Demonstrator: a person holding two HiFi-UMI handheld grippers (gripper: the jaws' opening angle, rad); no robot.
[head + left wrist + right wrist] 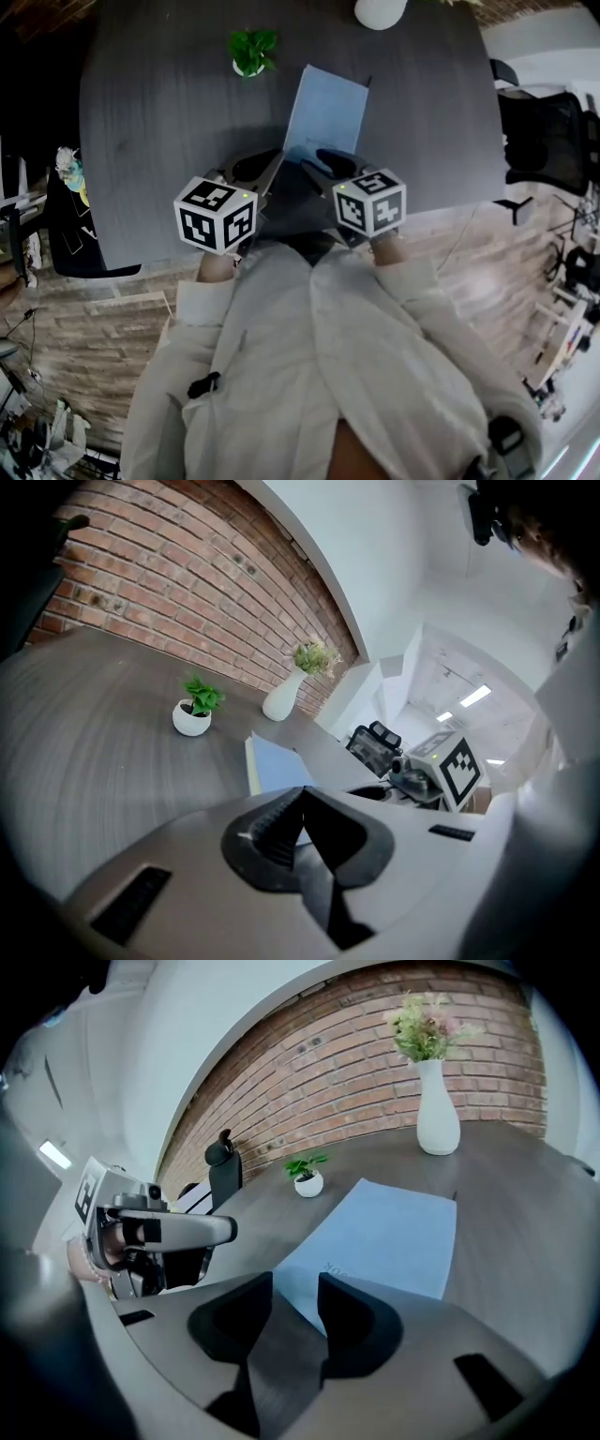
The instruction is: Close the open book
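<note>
Nearest, at the bottom of the head view, are the person's pale sleeves [281, 375], with both grippers held out over the near edge of the desk [159, 141]. The left gripper [302, 797] sits left of centre in that view. Its fingers [272, 822] are pressed together with nothing between them. The right gripper [292, 1286], just right of centre, has its fingers [352, 1312] spread wide. The gap between them is empty, and only the book's near corner shows through it, further off. Neither gripper touches the book.

The book [326, 112] lies just beyond the fingertips, at the centre of the desk. It shows one flat blue cover facing up and a pale page edge along its left side in the left gripper view. It looks closed. Its near corner is partly hidden by the grippers, though, so I can't be sure the cover sits fully down there.

Further up the desk a small potted plant [253, 52] stands to the upper left of the book. A white vase [380, 11] stands at the top edge, in front of a brick wall [356, 1072].

As I read it, the closing is done. All that may be left is pulling the grippers clear, or one press on the cover if it sits proud.
</note>
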